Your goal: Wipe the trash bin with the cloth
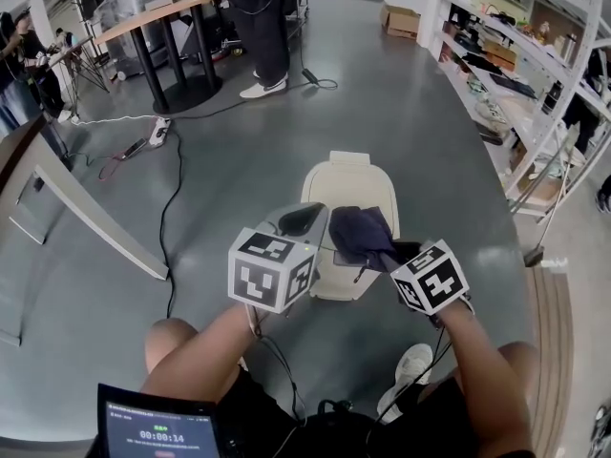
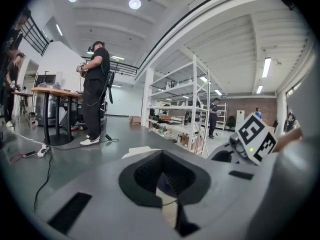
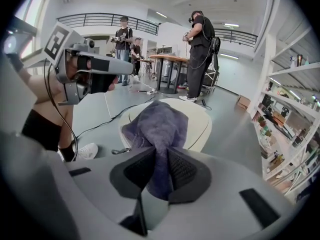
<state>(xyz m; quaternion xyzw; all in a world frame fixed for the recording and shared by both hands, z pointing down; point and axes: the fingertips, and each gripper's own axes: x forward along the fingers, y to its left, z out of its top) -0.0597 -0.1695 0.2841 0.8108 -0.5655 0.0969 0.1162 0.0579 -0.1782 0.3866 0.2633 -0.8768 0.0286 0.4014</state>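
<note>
While draped over the lid of the bin (image 1: 349, 181), found cloth (image 1: 360, 233) clamped at its near edge by right hand-held gripper (image 3: 161, 160), jaws clenched on a fold. Observed rest of cloth spread on lid's near half, touching it. Recorded left hand-held gripper (image 2: 165, 178) released, jaws apart, nothing gripped, hovering just beside bin's near-left edge. Noted bin standing on grey floor (image 1: 401, 113); cable (image 1: 170, 208) at left, shelving (image 1: 535, 74) at right, person (image 1: 258, 27) by far tabletop (image 1: 158, 12).

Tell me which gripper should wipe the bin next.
Right. The right gripper is shut on the cloth, which is draped over the trash bin. The left gripper is open and empty.
</note>
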